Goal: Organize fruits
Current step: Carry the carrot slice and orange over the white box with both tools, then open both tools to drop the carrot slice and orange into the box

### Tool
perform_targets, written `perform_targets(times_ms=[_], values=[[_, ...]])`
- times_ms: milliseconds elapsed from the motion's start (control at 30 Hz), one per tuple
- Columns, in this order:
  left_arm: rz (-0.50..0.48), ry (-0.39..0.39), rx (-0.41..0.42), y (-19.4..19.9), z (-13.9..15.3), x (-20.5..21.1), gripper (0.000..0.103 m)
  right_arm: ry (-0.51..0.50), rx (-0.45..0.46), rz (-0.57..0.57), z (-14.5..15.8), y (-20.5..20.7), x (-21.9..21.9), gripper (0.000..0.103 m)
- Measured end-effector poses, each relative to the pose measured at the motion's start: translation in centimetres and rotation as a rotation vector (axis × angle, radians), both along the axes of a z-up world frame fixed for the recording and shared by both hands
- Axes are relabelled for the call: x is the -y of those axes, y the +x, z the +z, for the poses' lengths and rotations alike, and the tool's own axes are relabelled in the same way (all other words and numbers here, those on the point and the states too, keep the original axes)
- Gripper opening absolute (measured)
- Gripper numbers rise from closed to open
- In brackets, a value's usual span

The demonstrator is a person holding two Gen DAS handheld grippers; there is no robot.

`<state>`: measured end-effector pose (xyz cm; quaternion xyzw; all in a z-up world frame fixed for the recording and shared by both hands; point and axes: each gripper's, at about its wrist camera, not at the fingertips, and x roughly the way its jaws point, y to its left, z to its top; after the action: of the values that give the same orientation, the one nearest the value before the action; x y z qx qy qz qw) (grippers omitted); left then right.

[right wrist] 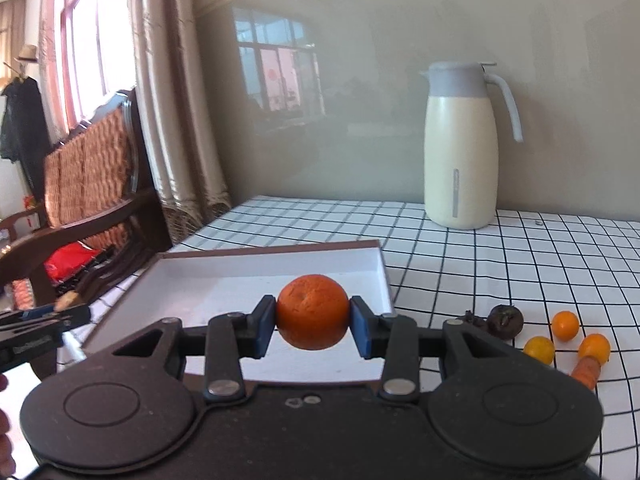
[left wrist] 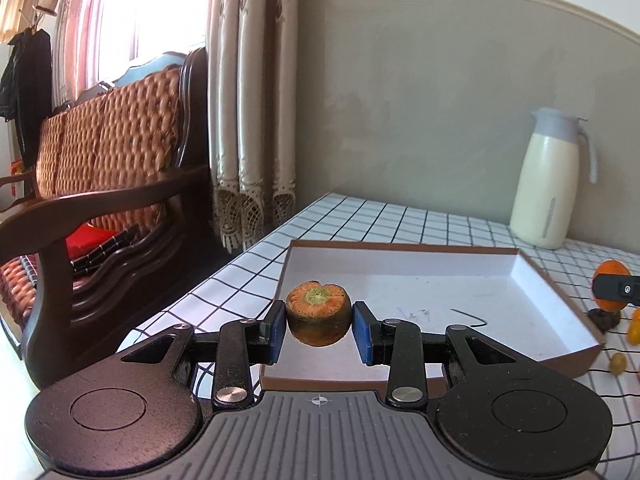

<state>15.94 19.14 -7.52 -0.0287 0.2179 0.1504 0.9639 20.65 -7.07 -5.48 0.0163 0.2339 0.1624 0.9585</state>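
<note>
1. Left gripper (left wrist: 319, 327), blue pads clamped on a carrot stub (left wrist: 318, 312), cut top facing the camera.
2. Shallow white tray (left wrist: 400, 280) with brown rim, on a checked tablecloth (left wrist: 248, 264).
3. Cream jug (left wrist: 548, 180) beyond the tray, by the wall.
4. Orange (left wrist: 610, 272) at right edge, partly hidden.

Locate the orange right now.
The orange is held in the right gripper, above the near edge of the white tray; in the right wrist view the cream jug stands behind, to its right.
</note>
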Motion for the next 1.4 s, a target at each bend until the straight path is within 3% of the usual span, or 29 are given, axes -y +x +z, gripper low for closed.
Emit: perform_targets(times_ms=[433,467,500,533,567,633,667,733,900,1400], values=[[0.032,-0.011,-0.071,3.0,-2.6,-0.5,0.036,-0.066,-0.071,-0.051,-2.7,3.8,-0.2,0.033],[0.036,-0.013,-0.082,3.2,-2.8,-0.5,0.036,-0.072,-0.063,-0.073,-2.8,3.9,-0.3,0.043],[0.041,-0.016,-0.100,3.5,-3.0,-0.6,0.037,-0.079,-0.042,-0.099,-2.7,3.7,-0.2,0.072],[0.045,-0.025,-0.116,3.8,-3.2,-0.7,0.039,-0.073,-0.006,-0.118,-2.5,3.4,-0.1,0.083],[0.051,-0.026,-0.120,3.9,-3.3,-0.6,0.045,-0.059,0.034,-0.134,-2.2,2.9,0.2,0.084],[0.028,-0.042,-0.108,3.9,-3.2,-0.4,0.069,-0.032,0.062,-0.150,-1.6,2.6,0.7,0.084],[0.025,-0.039,-0.095,3.7,-3.0,-0.2,0.072,-0.016,0.063,-0.150,-1.3,2.5,1.0,0.084],[0.049,0.005,-0.057,3.2,-2.4,0.5,0.103,0.000,0.064,-0.155,-1.0,2.4,1.4,0.085],[0.081,0.054,0.026,1.9,-0.8,1.1,0.103,0.028,0.073,-0.159,-0.5,1.5,1.9,0.097],[0.054,0.022,0.023,-2.3,3.1,2.9,0.103,0.037,0.066,-0.101,2.5,-2.8,2.5,0.097]])
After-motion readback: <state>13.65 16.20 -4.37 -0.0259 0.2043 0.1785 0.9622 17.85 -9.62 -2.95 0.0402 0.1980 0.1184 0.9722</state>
